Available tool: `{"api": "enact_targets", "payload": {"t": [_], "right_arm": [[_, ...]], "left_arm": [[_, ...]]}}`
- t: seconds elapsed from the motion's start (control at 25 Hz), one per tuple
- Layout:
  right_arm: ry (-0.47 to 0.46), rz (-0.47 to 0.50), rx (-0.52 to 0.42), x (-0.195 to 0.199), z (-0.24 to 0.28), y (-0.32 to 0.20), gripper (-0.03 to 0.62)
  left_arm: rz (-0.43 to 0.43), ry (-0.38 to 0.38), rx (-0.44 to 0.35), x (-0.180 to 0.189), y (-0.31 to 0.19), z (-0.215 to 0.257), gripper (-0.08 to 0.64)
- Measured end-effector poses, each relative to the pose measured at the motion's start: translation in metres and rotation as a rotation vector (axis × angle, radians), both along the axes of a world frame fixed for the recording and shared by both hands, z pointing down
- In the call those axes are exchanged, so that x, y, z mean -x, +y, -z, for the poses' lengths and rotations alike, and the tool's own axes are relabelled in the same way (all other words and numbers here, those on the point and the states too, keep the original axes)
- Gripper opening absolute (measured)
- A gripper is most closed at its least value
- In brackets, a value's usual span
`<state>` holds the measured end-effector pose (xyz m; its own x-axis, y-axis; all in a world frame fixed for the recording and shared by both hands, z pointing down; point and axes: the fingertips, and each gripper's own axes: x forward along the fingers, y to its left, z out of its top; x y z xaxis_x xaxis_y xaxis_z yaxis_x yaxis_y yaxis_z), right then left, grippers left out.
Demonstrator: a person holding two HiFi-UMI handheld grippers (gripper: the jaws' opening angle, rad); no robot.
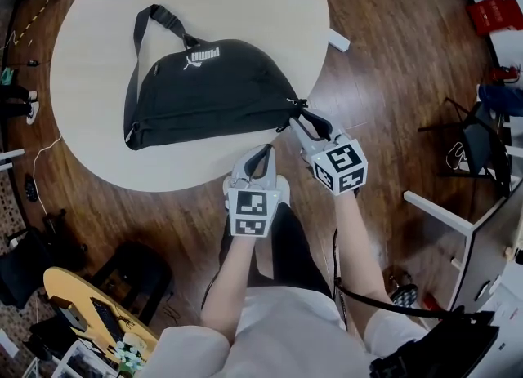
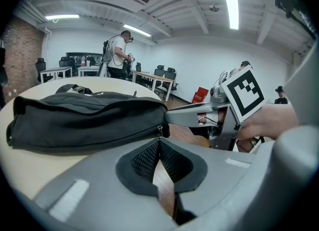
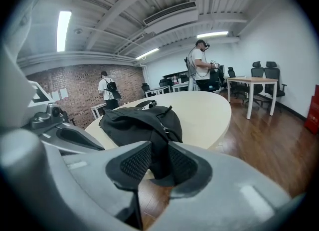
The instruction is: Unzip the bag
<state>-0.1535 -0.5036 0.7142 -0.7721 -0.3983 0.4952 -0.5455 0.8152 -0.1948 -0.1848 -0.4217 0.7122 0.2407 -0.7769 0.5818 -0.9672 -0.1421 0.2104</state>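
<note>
A black bag (image 1: 204, 91) lies flat on a round pale desk (image 1: 98, 33), toward the near edge, its long side running left to right and its strap (image 1: 143, 42) looped out across the desk behind it. The right tongs (image 1: 309, 127) reach in at the bag's right end, which sits at the desk's rim. In the right gripper view these tongs (image 3: 159, 150) are closed down on a black tab (image 3: 158, 167) of fabric hanging off that end of the bag (image 3: 139, 120), the two pads pressed against it from either side. The left tongs (image 1: 261, 156) point at the desk edge just beside the right ones, below the bag's lower seam. In the left gripper view their tips (image 2: 159, 142) meet with nothing caught between them, only wood floor (image 2: 164, 185) showing through the gap lower down. They sit just under the bag (image 2: 84, 120) and its small metal zip pull (image 2: 159, 129), which hangs at the bag's right corner; whether the tips touch it I cannot tell. The zip looks closed along the bag. Farther back in the room a person (image 3: 199, 63) stands among other desks and chairs.
</note>
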Motion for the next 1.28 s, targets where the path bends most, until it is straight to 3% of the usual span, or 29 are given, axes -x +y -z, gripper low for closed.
{"api": "enact_targets", "payload": {"t": [0.28, 0.48, 0.6, 0.68, 0.84, 1.08, 1.28], "right_arm": [[0.039, 0.192, 0.028, 0.010, -0.004, -0.001, 0.064], [0.096, 0.216, 0.035, 0.016, -0.008, 0.001, 0.031], [0.071, 0.211, 0.071, 0.016, -0.005, 0.001, 0.014], [0.049, 0.209, 0.094, 0.014, -0.003, 0.001, 0.012], [0.023, 0.211, 0.120, 0.014, 0.003, 0.000, 0.011], [0.005, 0.214, 0.140, 0.014, 0.008, -0.001, 0.011], [-0.005, 0.196, 0.145, 0.013, 0.008, -0.002, 0.011]], "left_arm": [[-0.030, -0.005, 0.011, -0.006, -0.009, -0.005, 0.026], [-0.044, -0.032, 0.035, -0.010, -0.015, -0.012, 0.086], [-0.049, -0.040, 0.059, -0.012, -0.020, -0.017, 0.180], [-0.034, -0.044, 0.071, -0.013, -0.026, -0.019, 0.198], [0.044, -0.022, 0.081, -0.009, -0.037, -0.021, 0.182], [0.149, 0.003, 0.092, 0.001, -0.044, -0.024, 0.089], [0.131, -0.002, 0.061, 0.002, -0.044, -0.023, 0.035]]}}
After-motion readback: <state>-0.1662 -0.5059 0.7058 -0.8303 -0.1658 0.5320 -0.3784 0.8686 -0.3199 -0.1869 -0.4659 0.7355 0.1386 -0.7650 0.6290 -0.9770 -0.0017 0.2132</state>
